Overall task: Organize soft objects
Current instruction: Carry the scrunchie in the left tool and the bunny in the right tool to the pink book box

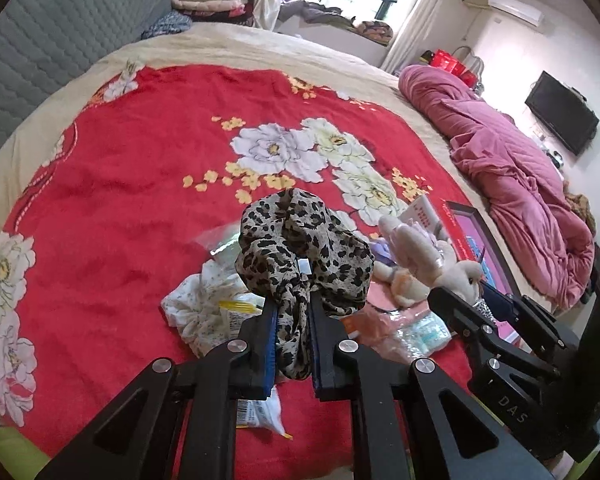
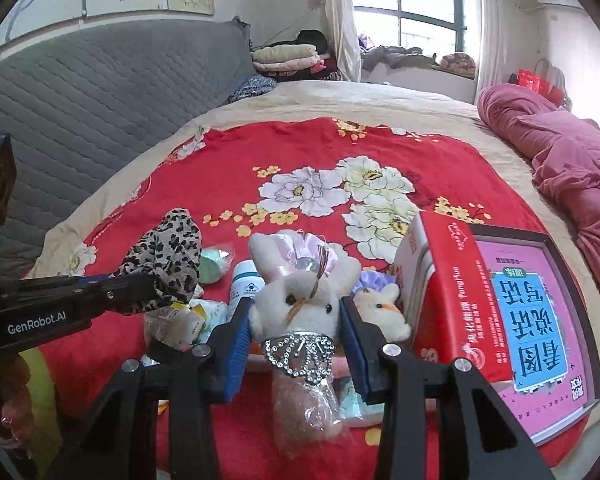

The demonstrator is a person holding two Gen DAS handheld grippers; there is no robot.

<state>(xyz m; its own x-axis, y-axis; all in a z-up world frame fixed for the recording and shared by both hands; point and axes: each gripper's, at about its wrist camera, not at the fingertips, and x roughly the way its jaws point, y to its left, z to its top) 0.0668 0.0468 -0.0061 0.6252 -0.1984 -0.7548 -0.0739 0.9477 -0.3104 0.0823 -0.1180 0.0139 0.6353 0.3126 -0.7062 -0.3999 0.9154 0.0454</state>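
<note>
My left gripper is shut on a leopard-print scarf and holds it bunched above the red floral blanket. The scarf also shows at the left of the right wrist view, in the left gripper. My right gripper is closed on a white plush rabbit with a sequined collar, gripping its head from both sides. The rabbit and the right gripper also show in the left wrist view. A smaller plush lies beside it.
A white floral cloth, snack packets, a white bottle, a green pouch and tissue packs lie around. A red box and a pink book lie to the right. A pink quilt lies on the bed's far edge.
</note>
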